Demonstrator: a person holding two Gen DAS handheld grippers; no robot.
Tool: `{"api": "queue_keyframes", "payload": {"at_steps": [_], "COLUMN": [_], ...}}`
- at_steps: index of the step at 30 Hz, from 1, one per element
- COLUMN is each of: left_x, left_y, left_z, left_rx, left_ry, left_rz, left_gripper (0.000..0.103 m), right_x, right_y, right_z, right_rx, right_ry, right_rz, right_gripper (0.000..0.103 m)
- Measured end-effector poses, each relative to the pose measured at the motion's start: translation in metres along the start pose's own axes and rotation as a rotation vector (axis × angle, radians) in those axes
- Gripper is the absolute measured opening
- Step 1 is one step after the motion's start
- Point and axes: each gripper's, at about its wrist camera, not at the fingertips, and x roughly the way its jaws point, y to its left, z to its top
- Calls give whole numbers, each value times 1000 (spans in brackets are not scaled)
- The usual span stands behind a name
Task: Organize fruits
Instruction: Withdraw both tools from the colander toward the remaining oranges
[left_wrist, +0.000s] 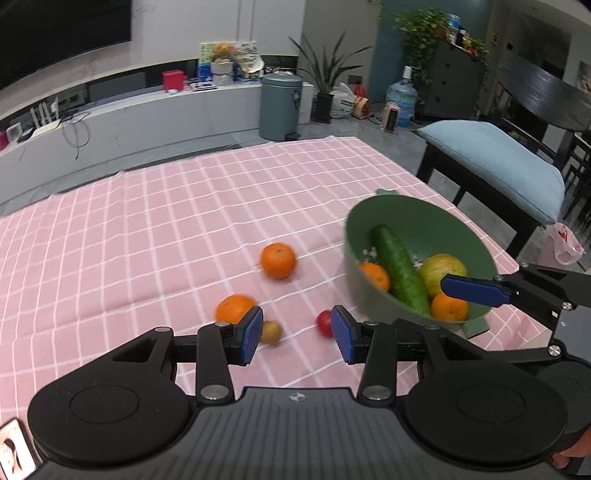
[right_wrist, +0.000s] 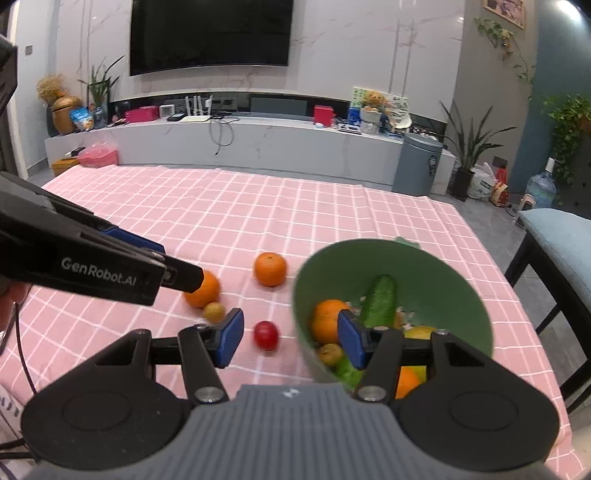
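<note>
Fingers of the left gripper (left_wrist: 297, 334) stand wide apart and hold nothing; the right gripper (right_wrist: 291, 338) is equally spread and empty. Just ahead of the left tips lie a red fruit (left_wrist: 325, 323), a small brown one (left_wrist: 271, 331) and two oranges (left_wrist: 234, 308); the green bowl (left_wrist: 399, 210), already part-filled, sits to their right, so the left is nearer

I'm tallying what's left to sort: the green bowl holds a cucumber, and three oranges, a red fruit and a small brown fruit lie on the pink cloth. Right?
Not quite: two oranges lie on the cloth, not three. The left wrist view shows both, and the right wrist view agrees. The other oranges sit in the bowl. The rest holds: the cucumber is in the bowl, and the red fruit and brown fruit lie on the cloth.
</note>
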Motion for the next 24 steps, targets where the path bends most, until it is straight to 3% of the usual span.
{"api": "queue_keyframes", "payload": {"at_steps": [7, 12, 24], "left_x": [-1, 6, 38], "left_y": [28, 40, 58], "left_z": [-21, -31, -23], "left_rx": [-43, -64, -111], "left_ry": [24, 39, 22], "left_rz": [2, 8, -48], "left_gripper": [51, 51, 51], "right_x": [3, 16, 58], "right_y": [32, 47, 62], "right_z": [-8, -11, -10], "right_rx": [-73, -128, -310], "right_ry": [6, 28, 78], "right_rz": [21, 9, -18], "right_gripper": [52, 45, 41]}}
